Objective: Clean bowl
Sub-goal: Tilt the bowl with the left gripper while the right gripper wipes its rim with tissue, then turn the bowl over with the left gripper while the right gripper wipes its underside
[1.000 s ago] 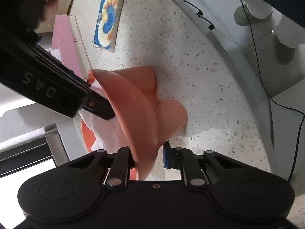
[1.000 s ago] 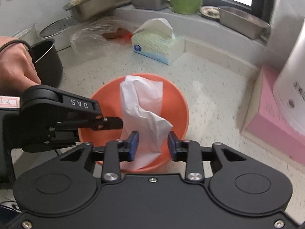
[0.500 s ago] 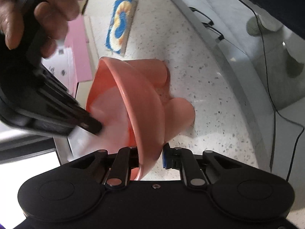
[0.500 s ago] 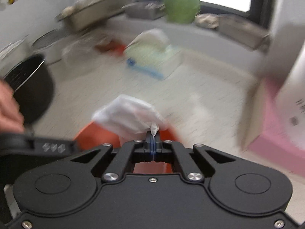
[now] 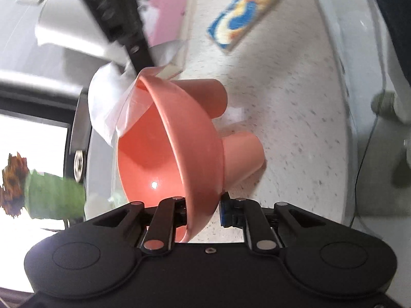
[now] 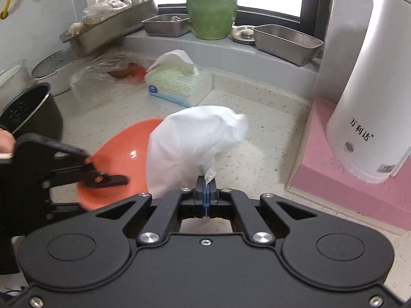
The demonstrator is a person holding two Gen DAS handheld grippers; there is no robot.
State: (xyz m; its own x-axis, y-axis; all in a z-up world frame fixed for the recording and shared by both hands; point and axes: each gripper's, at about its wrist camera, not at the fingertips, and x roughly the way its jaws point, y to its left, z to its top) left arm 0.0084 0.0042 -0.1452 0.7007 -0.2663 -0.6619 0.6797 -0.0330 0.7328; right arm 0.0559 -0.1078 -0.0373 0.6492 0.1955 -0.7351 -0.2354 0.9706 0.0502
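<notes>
An orange bowl (image 5: 164,138) is tilted on its edge above the speckled counter. My left gripper (image 5: 203,210) is shut on its near rim, one finger inside and one outside. In the right wrist view the bowl (image 6: 123,151) sits at the left with the left gripper (image 6: 105,178) clamped on its rim. A crumpled white tissue (image 6: 190,148) hangs just right of the bowl, over its rim, and my right gripper (image 6: 206,192) is shut on the tissue's lower corner. From the left wrist, the tissue (image 5: 105,107) shows at the bowl's far rim under the right gripper's black fingers (image 5: 138,51).
A tissue box (image 6: 177,82) lies behind the bowl. A white kettle (image 6: 372,89) stands on a pink box (image 6: 346,184) at the right. A black pot (image 6: 28,113) is at the left. A green vase (image 6: 210,7) and metal trays line the sill. A blue-yellow sponge (image 5: 241,18) lies on the counter.
My right gripper closed on the tissue that lay in the bowl and lifted it up over the rim. My left gripper rolled, tipping the bowl, and rose a little.
</notes>
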